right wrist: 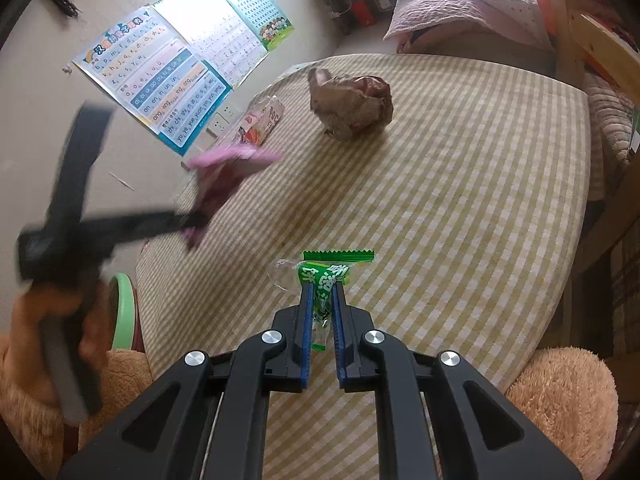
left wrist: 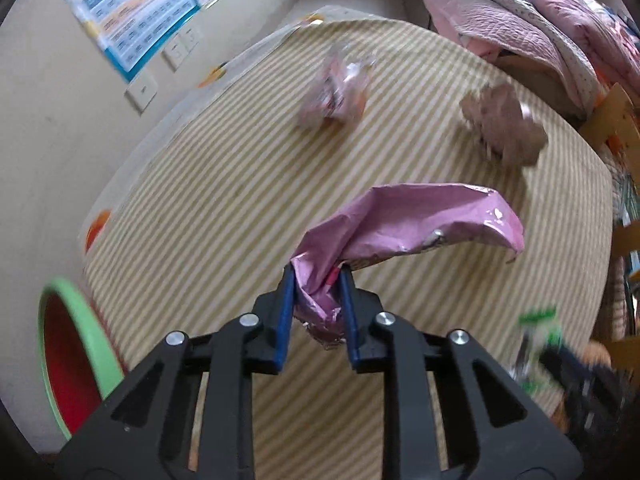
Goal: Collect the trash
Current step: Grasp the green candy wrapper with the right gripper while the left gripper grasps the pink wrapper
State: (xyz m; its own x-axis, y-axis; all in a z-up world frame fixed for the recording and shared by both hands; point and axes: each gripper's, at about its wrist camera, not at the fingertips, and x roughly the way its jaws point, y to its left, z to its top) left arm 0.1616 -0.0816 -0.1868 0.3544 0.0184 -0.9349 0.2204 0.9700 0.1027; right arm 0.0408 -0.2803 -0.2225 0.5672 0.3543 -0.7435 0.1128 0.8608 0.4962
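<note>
Left gripper [left wrist: 316, 280] is clamped on a crumpled pink wrapper [left wrist: 404, 224] at lower centre of its view, lifted over the striped tablecloth [left wrist: 224, 200]. Right gripper [right wrist: 322, 284] pinches a green candy wrapper [right wrist: 326, 276] above the same cloth, low in its frame. Upper centre of the right view lies a crumpled brown paper ball [right wrist: 352, 106] — left of it, a small pink snack packet [right wrist: 262, 120]. A green-rimmed red bin [left wrist: 68, 360] sits lower left in the left view.

The right claw [right wrist: 321, 290] pinches a green wrapper [right wrist: 325, 276] above the striped table [right wrist: 460, 200]; crumpled brown paper [right wrist: 352, 104] sits farther back.
</note>
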